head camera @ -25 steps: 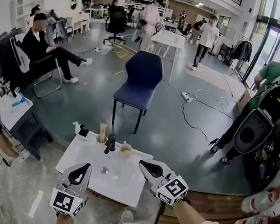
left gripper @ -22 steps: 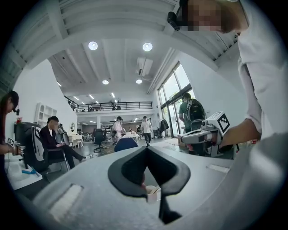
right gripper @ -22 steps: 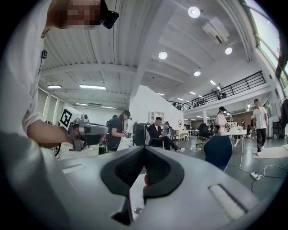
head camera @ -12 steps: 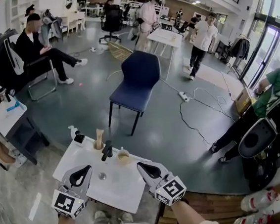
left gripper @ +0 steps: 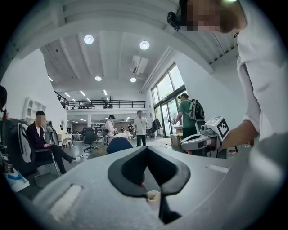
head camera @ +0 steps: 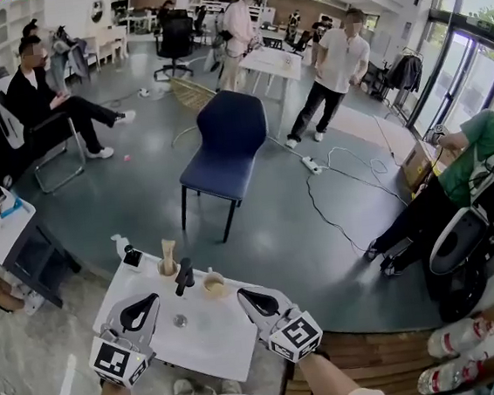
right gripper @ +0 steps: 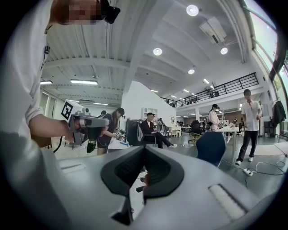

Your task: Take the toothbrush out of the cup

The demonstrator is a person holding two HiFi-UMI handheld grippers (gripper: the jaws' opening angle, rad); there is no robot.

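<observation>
on the white table point(head camera: 220, 337) ahead of you, the toothbrush point(head camera: 168, 249) stood upright in the cup point(head camera: 168, 268) at the far edge, just left of the black faucet point(head camera: 183, 277). your left gripper point(head camera: 149, 298) and right gripper point(head camera: 243, 294) hovered near the table's near side, jaws pressed together on nothing, apart from the cup.

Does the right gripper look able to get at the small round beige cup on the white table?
Probably yes. The right gripper sits just short of the small round beige cup, with only bare white table between them. Its jaws are shut, so they must open first.
</observation>
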